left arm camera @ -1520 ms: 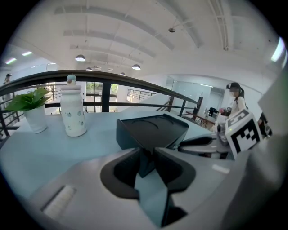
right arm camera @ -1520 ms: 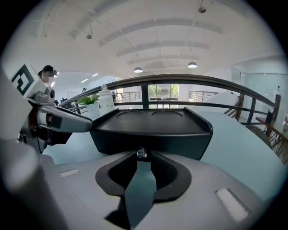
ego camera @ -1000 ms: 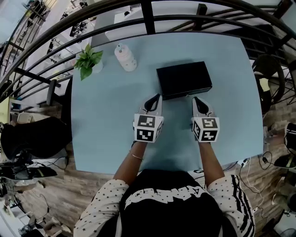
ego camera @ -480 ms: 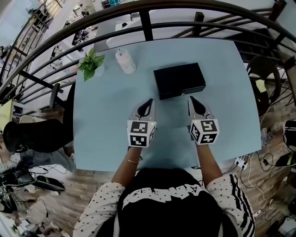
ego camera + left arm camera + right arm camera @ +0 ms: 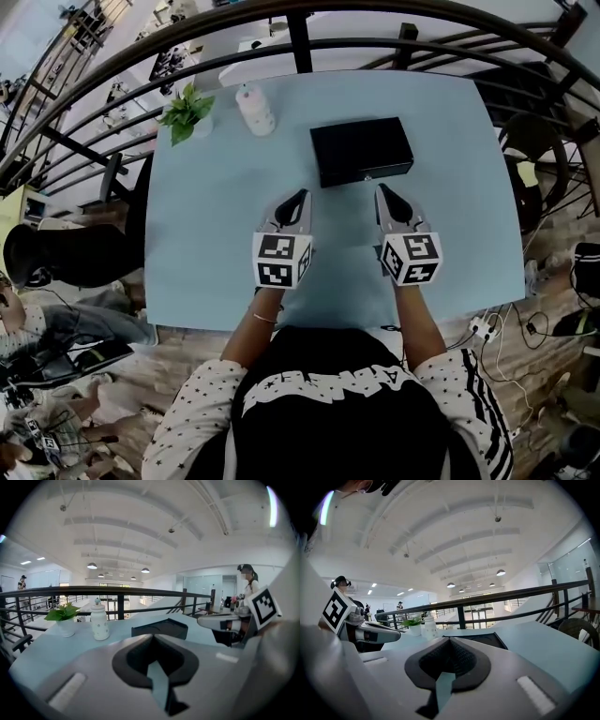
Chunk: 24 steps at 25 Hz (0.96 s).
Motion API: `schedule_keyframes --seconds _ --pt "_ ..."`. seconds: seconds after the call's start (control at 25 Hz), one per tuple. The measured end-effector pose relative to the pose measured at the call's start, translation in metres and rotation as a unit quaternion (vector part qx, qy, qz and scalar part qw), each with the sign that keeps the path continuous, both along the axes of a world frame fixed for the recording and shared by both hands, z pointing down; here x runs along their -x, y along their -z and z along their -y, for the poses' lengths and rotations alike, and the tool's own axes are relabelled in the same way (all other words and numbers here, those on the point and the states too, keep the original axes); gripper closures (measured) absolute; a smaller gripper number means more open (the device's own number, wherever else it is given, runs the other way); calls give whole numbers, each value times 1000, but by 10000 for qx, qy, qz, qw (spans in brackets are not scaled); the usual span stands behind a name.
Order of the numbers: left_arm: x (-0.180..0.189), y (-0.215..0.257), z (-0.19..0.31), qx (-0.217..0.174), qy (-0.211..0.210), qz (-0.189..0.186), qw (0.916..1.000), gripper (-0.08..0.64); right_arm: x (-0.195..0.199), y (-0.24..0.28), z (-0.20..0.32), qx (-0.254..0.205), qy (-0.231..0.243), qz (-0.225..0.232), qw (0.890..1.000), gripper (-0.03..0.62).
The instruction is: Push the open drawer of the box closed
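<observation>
Box (image 5: 361,150) just beyond left tongs (image 5: 301,194), right tongs (image 5: 381,188)

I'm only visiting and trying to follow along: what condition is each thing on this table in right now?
Black box: drawer looks pushed in, front flush.
Left gripper: shut, empty, near the box front.
Right gripper: shut, empty, near the box front.
White bottle: upright, cap on.
Potted plant: upright.

Box (image 5: 361,150) on table (image 5: 216,244); bottle (image 5: 254,110), then plant (image 5: 187,111), left of it.
</observation>
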<state>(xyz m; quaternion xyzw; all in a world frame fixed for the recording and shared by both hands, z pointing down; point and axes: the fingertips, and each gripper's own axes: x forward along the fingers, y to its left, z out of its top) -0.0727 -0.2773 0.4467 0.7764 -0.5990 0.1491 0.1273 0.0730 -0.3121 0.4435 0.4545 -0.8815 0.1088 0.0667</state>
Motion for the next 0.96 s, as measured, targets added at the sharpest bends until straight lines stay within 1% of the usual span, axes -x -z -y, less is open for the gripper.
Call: schedule_keyframes --seconds 0.4,0.68,0.96 --pt "3 4 -5 23 114 -48 9999 560 -1 3 -4 -1 32 22 10000 591" --pt "-6 6 -7 -1 43 -21 10000 560 -3 5 -6 -14 36 39 10000 591" --pt "-6 7 -12 -9 53 -13 10000 560 -4 7 -11 -33 51 27 10000 591"
